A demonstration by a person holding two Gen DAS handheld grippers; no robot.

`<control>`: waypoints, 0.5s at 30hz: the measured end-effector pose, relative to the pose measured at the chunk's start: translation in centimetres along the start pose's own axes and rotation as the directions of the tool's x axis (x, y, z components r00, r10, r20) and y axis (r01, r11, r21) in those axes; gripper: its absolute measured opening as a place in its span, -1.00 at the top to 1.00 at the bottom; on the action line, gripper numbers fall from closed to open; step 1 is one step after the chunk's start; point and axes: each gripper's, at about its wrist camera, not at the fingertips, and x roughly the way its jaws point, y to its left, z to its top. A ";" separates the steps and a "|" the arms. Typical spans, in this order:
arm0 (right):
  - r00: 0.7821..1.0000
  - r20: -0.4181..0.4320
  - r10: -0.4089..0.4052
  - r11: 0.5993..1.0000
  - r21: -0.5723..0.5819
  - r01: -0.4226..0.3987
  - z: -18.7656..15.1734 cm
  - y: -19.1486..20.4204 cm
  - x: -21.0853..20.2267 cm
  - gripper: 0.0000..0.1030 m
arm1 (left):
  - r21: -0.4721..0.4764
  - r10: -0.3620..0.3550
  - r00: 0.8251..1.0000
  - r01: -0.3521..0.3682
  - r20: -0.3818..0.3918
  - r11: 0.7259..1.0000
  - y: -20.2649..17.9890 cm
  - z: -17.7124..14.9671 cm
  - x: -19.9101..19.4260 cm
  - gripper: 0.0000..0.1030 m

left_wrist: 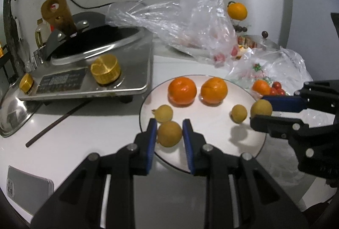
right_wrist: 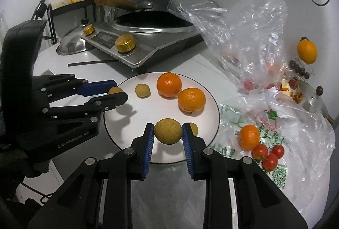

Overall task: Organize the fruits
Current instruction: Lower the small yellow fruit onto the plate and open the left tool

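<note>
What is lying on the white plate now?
On the plate lie two oranges and two small yellow-brown fruits. Each gripper holds one more such fruit over it. Under the held fruits, part of the plate is hidden.

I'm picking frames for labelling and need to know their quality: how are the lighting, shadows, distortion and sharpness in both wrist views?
Left wrist view: strong fisheye bending with dark corners; even indoor light; soft shadows on the plate under the fruit; the left gripper slightly soft, the bag glinting. Right wrist view: same bending; the right gripper casts a shadow on the plate; tomatoes sharp.
</note>
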 end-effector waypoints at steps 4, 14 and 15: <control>1.000 -0.008 0.010 1.000 0.005 -0.010 0.2 -0.1 0.9 0.44 | 0.012 0.006 1.000 -0.005 -0.011 1.000 0.0 0.2 0.9 0.51; 0.999 -0.031 0.032 0.999 0.010 -0.031 0.2 -0.6 2.7 0.44 | 0.048 0.030 0.998 -0.027 -0.055 0.998 -0.4 0.4 2.8 0.51; 0.999 -0.032 0.033 0.999 0.010 -0.033 0.2 -0.6 2.8 0.44 | 0.044 0.026 0.998 -0.024 -0.059 0.999 -0.3 0.4 2.9 0.51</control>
